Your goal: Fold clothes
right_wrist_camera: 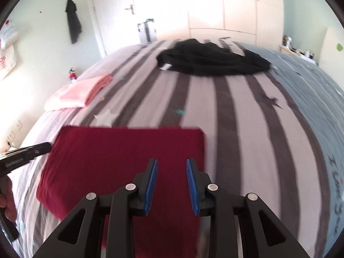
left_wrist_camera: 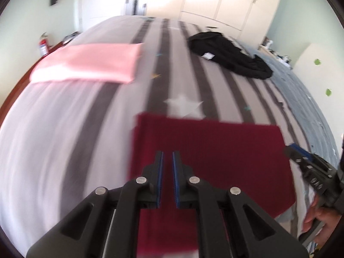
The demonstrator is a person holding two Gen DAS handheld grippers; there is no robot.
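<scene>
A bed (left_wrist_camera: pixel 64 129) fills both views, covered with a spread of grey and pale stripes dotted with stars, and with a blue section along its right side. Behind it stand white wardrobe doors (right_wrist_camera: pixel 236 6) and a pale wall, where a dark garment (right_wrist_camera: pixel 73 19) hangs from a hook. Nearest the cameras, a dark red garment (left_wrist_camera: pixel 215 150) lies flat on the bed as a neat rectangle with straight edges, close to the bed's near edge. Far across the bed and toward the right, a black garment (left_wrist_camera: pixel 232 56) lies in a crumpled heap with a white label showing. On the left side of the bed, well apart from both, a pink garment (left_wrist_camera: pixel 90 62) rests folded into a flat rectangle. A red fire extinguisher (left_wrist_camera: pixel 44 45) stands by the wall past the bed's left edge. The left gripper (left_wrist_camera: pixel 167 157) hovers over the left part of the red garment, its blue-padded jaws nearly together with only a narrow gap, and nothing between them. The right gripper (right_wrist_camera: pixel 171 165) hovers over the right part of the same garment, its jaws spread wider and likewise empty. In the left wrist view, the right gripper enters from the right edge with a hand (left_wrist_camera: pixel 318 217) around its handle; in the right wrist view the left gripper's tip sits just beside the red garment's left edge. Both views are smeared by motion blur.
</scene>
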